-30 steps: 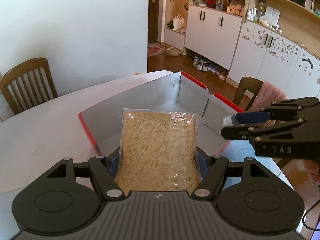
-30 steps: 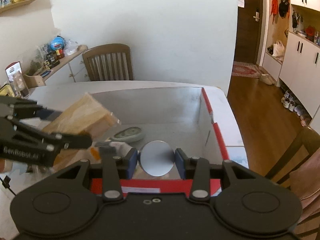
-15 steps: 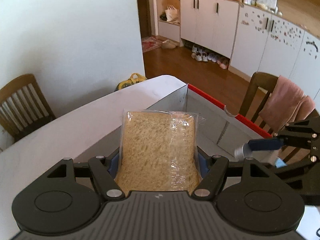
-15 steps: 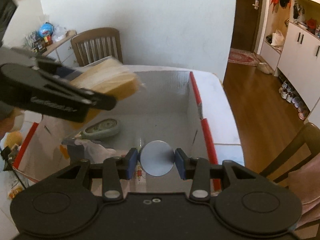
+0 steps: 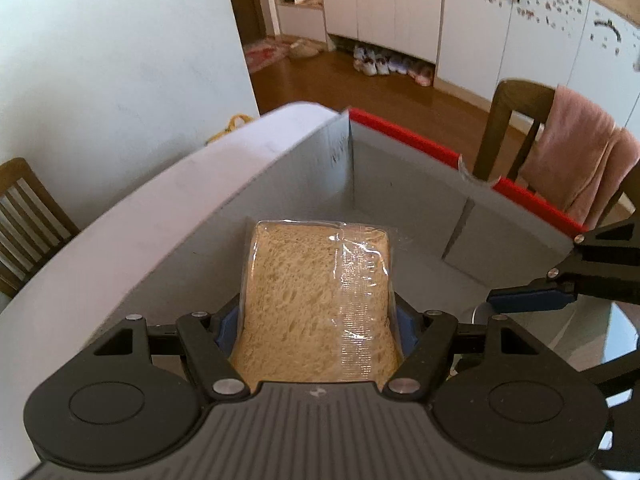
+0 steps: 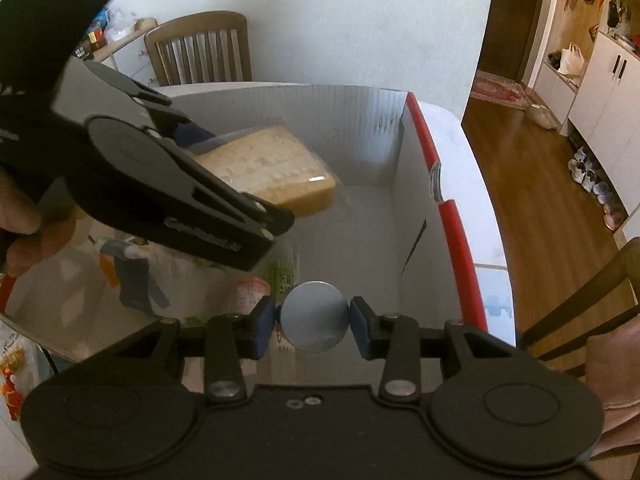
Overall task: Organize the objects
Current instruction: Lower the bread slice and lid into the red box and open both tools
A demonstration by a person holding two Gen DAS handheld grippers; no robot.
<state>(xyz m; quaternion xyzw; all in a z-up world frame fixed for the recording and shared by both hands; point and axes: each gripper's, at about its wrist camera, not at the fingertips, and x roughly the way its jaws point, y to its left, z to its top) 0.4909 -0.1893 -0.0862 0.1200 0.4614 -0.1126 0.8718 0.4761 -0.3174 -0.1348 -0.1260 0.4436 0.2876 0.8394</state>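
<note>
No legible text anywhere.

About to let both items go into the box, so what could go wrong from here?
1. The wrapped bread hangs above the box floor in the left gripper; released now, it may tumble onto the snack packets.
2. The right gripper holds a round can close beside the left gripper; they could collide inside the box.
</note>
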